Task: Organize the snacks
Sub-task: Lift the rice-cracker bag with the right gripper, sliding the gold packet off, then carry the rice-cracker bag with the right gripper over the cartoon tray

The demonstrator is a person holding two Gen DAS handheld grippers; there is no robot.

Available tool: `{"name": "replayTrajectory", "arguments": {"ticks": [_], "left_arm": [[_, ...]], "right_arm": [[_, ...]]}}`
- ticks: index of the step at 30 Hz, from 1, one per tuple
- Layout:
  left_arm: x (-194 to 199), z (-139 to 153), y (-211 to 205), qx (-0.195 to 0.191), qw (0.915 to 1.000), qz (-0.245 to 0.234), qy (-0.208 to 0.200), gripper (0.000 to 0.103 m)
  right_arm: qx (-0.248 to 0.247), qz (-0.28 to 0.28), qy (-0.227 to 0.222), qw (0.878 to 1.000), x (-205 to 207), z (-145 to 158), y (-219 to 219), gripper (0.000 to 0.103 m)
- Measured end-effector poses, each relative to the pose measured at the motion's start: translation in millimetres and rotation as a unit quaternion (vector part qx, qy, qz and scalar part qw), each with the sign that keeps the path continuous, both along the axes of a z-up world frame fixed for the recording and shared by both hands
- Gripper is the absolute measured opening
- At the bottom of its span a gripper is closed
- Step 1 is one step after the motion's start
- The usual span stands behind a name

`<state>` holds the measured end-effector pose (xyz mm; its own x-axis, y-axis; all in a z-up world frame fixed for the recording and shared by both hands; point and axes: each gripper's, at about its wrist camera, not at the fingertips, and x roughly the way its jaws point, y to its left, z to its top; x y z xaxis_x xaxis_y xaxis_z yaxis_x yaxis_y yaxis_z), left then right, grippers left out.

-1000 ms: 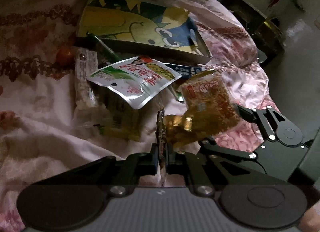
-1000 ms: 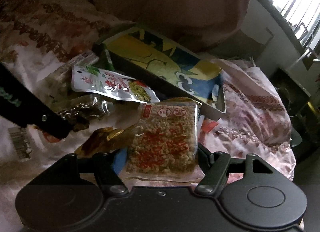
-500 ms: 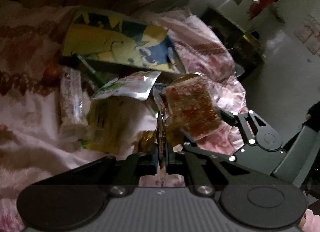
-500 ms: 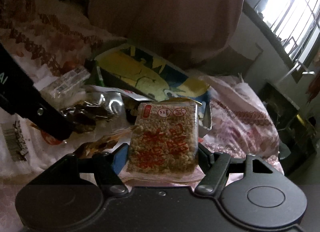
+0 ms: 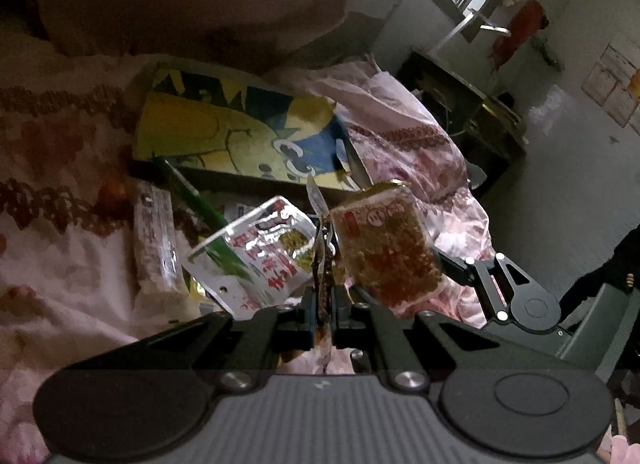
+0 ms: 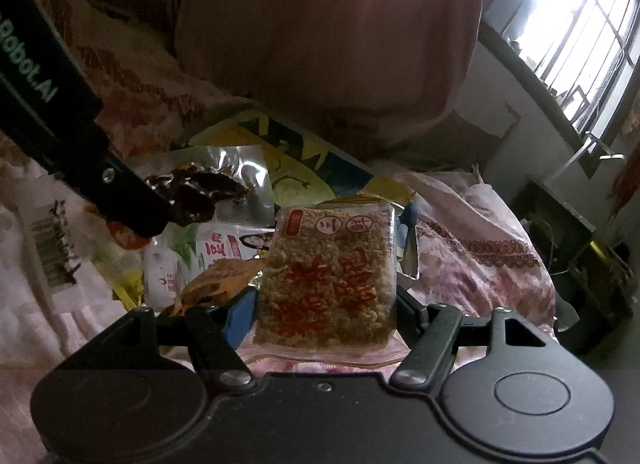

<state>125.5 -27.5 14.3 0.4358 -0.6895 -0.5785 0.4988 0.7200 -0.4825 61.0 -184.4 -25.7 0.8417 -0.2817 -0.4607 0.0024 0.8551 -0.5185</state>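
My right gripper point(image 6: 324, 312) is shut on a clear packet of a beige crispy block point(image 6: 328, 276) with red print, held upright above the bed. The left wrist view shows that packet point(image 5: 384, 248) just right of my left gripper point(image 5: 324, 304). My left gripper is shut on a thin clear packet of dark snack point(image 5: 320, 232), seen edge-on. In the right wrist view the dark snack packet point(image 6: 196, 192) hangs from the left gripper's fingers point(image 6: 152, 216) at the left. A yellow and blue cartoon box point(image 5: 240, 136) lies open behind both.
A white, green and red pouch point(image 5: 256, 256), a long clear packet point(image 5: 154, 240) and other wrappers lie on the pink floral bedding point(image 5: 60, 264). A brown cushion point(image 6: 328, 44) stands behind the box. A dark stand point(image 5: 460, 104) is off the bed's right edge.
Both grippers have tilted upward, and the left one has risen with its dark packet. The white pouch now lies nearer the left gripper. The beige block stays clamped in the right gripper.
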Motion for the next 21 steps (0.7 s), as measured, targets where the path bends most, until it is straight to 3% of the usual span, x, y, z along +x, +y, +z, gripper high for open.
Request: {"name": "replayTrajectory", "arguments": {"ticks": [12, 21], "left_arm": [[5, -2, 4, 0.012, 0.9994, 0.03, 0.007, 0.007], [24, -8, 3, 0.014, 0.9983, 0.053, 0.02, 0.007]], "right_arm": [[0.018, 0.009, 0.005, 1.0, -6, 1, -3, 0.072], [-0.015, 0.034, -0.001, 0.999, -10, -3, 5, 0.072]]}}
